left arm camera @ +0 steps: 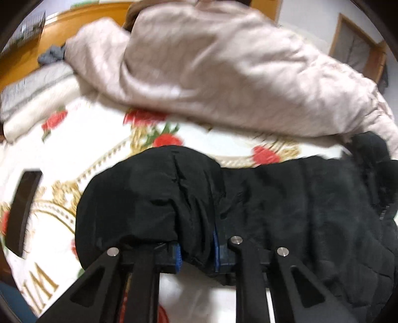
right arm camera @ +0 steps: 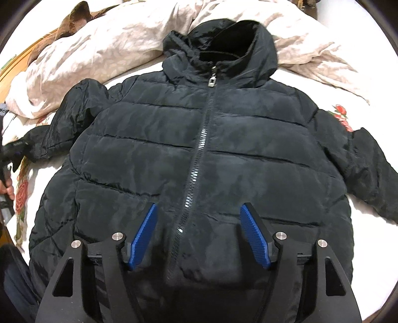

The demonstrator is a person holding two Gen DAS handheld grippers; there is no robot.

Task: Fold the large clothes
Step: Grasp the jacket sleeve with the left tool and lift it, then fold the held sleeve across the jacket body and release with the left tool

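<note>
The left hand-held gripper (left arm camera: 196,256) is clamped on the cuff end of the black jacket's sleeve (left arm camera: 149,198), with dark cloth bunched between its blue pads (left arm camera: 177,258). The right hand-held gripper (right arm camera: 199,236) hangs with its jaws wide apart and empty just above the jacket's (right arm camera: 199,149) lower front, one blue pad on either side of the zip (right arm camera: 199,154). The jacket lies face up and zipped shut on a bed, over a white bedspread (right arm camera: 368,223) printed with red roses and gold scrolls. Its long axis runs from the hem nearest the right gripper away to the hood (right arm camera: 231,32) at the far end. From the right gripper the held sleeve lies out to the left, bent at the elbow, and the other sleeve (right arm camera: 368,159) stretches to the right, untouched. In my judgement the fold turns on carrying the left sleeve rightward across the chest toward the zip line, and the left hand is the nearer one for that, while the right gripper sits best placed to pin the body or take the hem. Beyond the hood lies a crumpled pale pink quilt (right arm camera: 104,37), and farther left a wooden bed frame (left arm camera: 82,22). The only writing is large gold lettering on the bedspread at the near left (left arm camera: 39,283), too distorted to read with confidence; no brand or label shows on the jacket.
</note>
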